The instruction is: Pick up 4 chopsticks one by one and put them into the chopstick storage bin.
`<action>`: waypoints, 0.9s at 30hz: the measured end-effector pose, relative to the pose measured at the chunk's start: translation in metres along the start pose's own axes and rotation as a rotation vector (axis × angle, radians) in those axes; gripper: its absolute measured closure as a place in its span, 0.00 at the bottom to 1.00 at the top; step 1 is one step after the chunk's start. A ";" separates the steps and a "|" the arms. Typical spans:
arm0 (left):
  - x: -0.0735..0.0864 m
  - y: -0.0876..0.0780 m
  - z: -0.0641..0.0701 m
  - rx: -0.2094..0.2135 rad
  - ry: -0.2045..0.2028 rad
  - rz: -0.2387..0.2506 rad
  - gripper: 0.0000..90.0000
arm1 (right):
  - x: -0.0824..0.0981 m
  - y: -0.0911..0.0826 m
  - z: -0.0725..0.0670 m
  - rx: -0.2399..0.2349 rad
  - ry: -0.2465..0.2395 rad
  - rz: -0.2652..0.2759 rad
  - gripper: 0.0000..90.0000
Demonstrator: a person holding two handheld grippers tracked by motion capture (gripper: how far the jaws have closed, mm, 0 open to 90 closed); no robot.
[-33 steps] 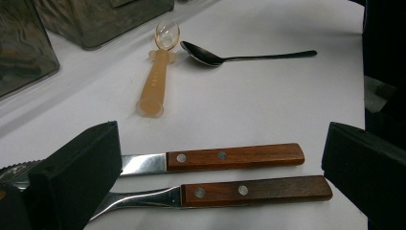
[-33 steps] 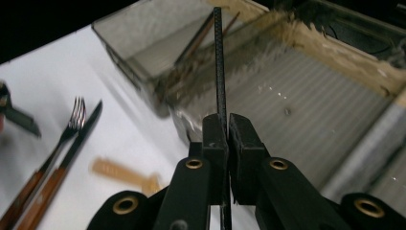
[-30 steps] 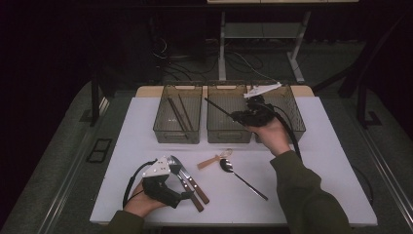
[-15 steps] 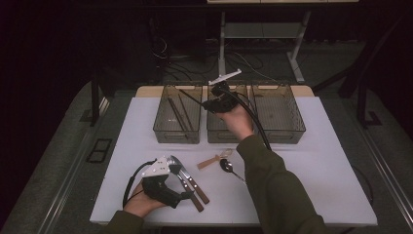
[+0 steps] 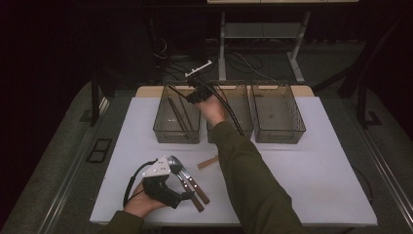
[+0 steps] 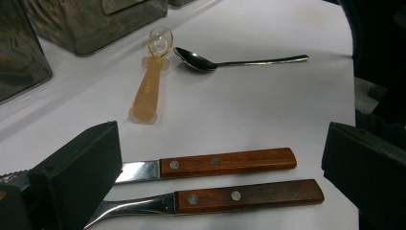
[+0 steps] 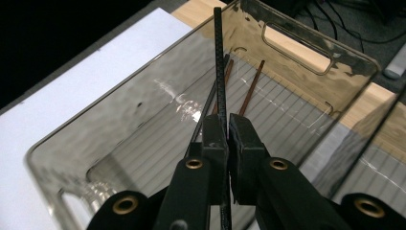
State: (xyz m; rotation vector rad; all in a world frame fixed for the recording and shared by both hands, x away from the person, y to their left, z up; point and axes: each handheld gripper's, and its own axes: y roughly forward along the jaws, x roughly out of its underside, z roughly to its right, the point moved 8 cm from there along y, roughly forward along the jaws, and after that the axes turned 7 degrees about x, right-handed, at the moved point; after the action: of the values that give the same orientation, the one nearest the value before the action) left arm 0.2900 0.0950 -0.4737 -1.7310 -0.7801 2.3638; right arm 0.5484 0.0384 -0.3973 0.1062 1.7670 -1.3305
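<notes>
Right tool (image 7: 225, 139) grips a black chopstick (image 7: 219, 62) over the far-left bin (image 5: 176, 117) | left tool (image 5: 168, 192) open beside knife (image 6: 210, 163) and fork (image 6: 225, 197), near tabletop's front edge

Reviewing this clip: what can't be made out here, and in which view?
- Metal spoon: in the high view, hidden behind the right sleeve.
- Fork tines and knife blade: left gripper view, behind the left gripper jaw.
- Black chopstick lower end: right gripper view, cut off below the right gripper.
</notes>
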 end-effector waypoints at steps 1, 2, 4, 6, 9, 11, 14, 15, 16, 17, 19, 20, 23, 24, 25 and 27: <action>0.000 0.000 0.000 0.001 0.001 0.002 0.00 | -0.001 0.004 0.000 0.005 0.001 -0.004 0.96; -0.001 0.000 0.000 0.001 0.001 0.004 0.00 | -0.002 0.008 -0.001 0.006 0.007 -0.010 0.96; -0.001 0.000 0.000 -0.001 0.001 0.004 0.00 | -0.003 0.014 -0.001 0.016 0.002 -0.024 0.96; 0.000 0.000 -0.001 0.000 -0.001 0.002 0.00 | -0.004 0.020 -0.001 0.027 -0.003 -0.032 0.96; -0.001 0.001 -0.001 -0.001 -0.001 0.001 0.00 | -0.007 0.027 -0.004 0.036 0.008 -0.042 0.96; -0.001 0.001 -0.002 -0.002 -0.002 0.002 0.00 | -0.007 0.032 -0.005 0.042 -0.001 -0.054 0.96; -0.001 0.001 -0.002 0.000 -0.003 0.005 0.00 | -0.009 0.037 -0.008 0.054 -0.006 -0.064 0.96; -0.001 0.001 -0.002 0.001 -0.002 0.005 0.00 | -0.011 0.038 -0.008 0.057 -0.005 -0.061 0.95; -0.001 0.000 -0.002 0.001 -0.002 0.005 0.00 | -0.012 0.038 -0.009 0.060 0.000 -0.058 0.95; -0.001 0.000 -0.002 0.001 -0.001 0.006 0.00 | -0.013 0.037 -0.008 0.064 0.003 -0.047 0.91; -0.001 0.000 -0.002 0.001 -0.001 0.005 0.00 | -0.016 0.035 -0.008 0.053 0.015 -0.030 0.82; -0.001 0.000 -0.002 0.001 0.000 0.005 0.00 | -0.016 0.034 -0.008 0.043 0.013 -0.031 0.79; -0.001 0.000 -0.002 0.000 -0.002 0.002 0.00 | -0.016 0.029 -0.007 0.047 0.002 -0.028 0.74; -0.001 0.001 -0.002 -0.001 -0.001 0.000 0.00 | -0.015 0.028 -0.007 0.038 0.000 -0.030 0.72; -0.001 0.001 -0.002 -0.001 -0.001 -0.001 0.00 | -0.015 0.026 -0.006 0.035 -0.005 -0.029 0.71; 0.000 0.001 -0.002 -0.003 0.000 -0.003 0.00 | -0.014 0.021 -0.005 0.026 -0.003 -0.013 0.68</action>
State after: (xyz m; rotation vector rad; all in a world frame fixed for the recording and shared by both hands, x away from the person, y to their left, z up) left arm 0.2923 0.0949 -0.4741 -1.7302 -0.7855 2.3616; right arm 0.5653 0.0578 -0.4029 0.1070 1.7504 -1.3630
